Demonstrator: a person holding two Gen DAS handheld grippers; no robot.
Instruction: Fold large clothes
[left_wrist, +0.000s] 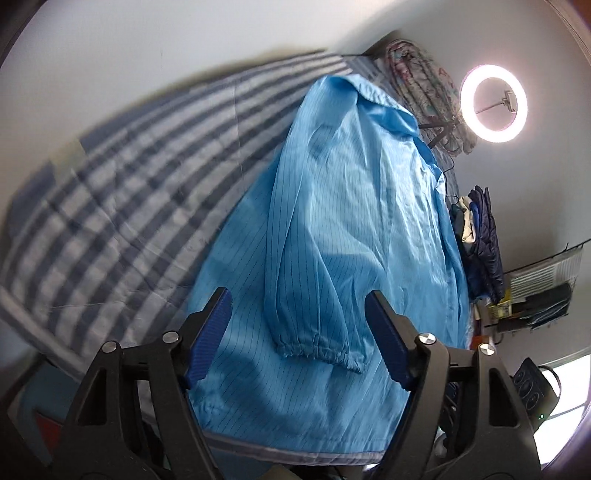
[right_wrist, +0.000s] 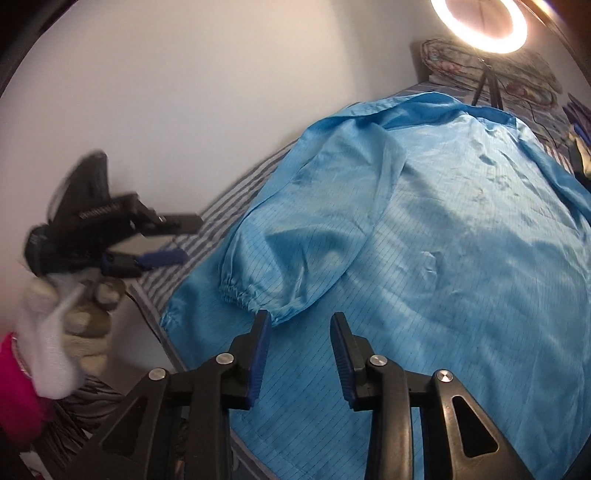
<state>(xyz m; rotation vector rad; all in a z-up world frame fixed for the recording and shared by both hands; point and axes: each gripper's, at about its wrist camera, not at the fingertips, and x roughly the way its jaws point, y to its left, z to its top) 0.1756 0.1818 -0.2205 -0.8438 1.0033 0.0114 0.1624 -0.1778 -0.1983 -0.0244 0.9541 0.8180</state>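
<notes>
A large, shiny light-blue pinstriped coat lies spread flat on a bed covered in blue-and-grey checked bedding, apparently laid out so its sides can be folded inward. One long sleeve with an elasticated cuff is folded across the body, probably the first fold. The left gripper, held in a white-gloved hand, hovers with jaws wide apart, empty. The right gripper stands partly open just beside the cuff, gripping nothing.
</notes>
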